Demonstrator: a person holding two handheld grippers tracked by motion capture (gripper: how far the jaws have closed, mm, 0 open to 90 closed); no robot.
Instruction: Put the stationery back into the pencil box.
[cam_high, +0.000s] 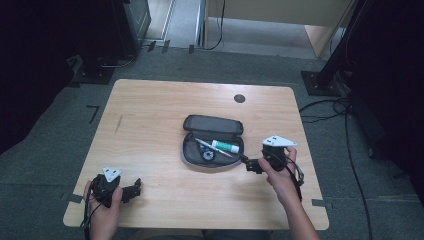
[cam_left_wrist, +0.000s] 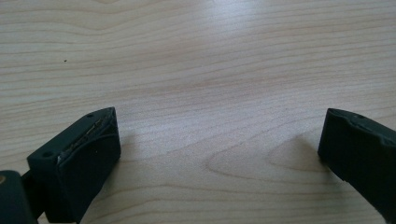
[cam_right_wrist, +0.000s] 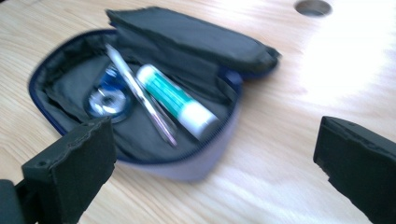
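In the high view, an open dark fabric pencil case with a blue zip edge (cam_high: 212, 142) is seen lying near the middle of the light wooden table (cam_high: 150, 125), its lid folded back toward the far edge so that the contents are laid bare. Its long axis is set roughly across the table, left to right. The right gripper (cam_high: 248, 164) is held just beside the case's right end, jaws pointed toward it, probably so the contents can be reached or have just been let go. The left gripper (cam_high: 134, 190) is kept well apart near the front left corner, likely parked out of the way.

In the left gripper view, the two black jaws are spread wide over bare wood, and nothing is held.

In the right gripper view, the jaws are likewise spread wide and empty. Inside the case a green-and-white glue stick (cam_right_wrist: 180, 102), a slim silver pen (cam_right_wrist: 140, 95) and a small blue-and-white round tape roll (cam_right_wrist: 108, 99) are seen. The stick and pen are laid side by side along the case's length, the stick's white cap pointing toward the gripper.
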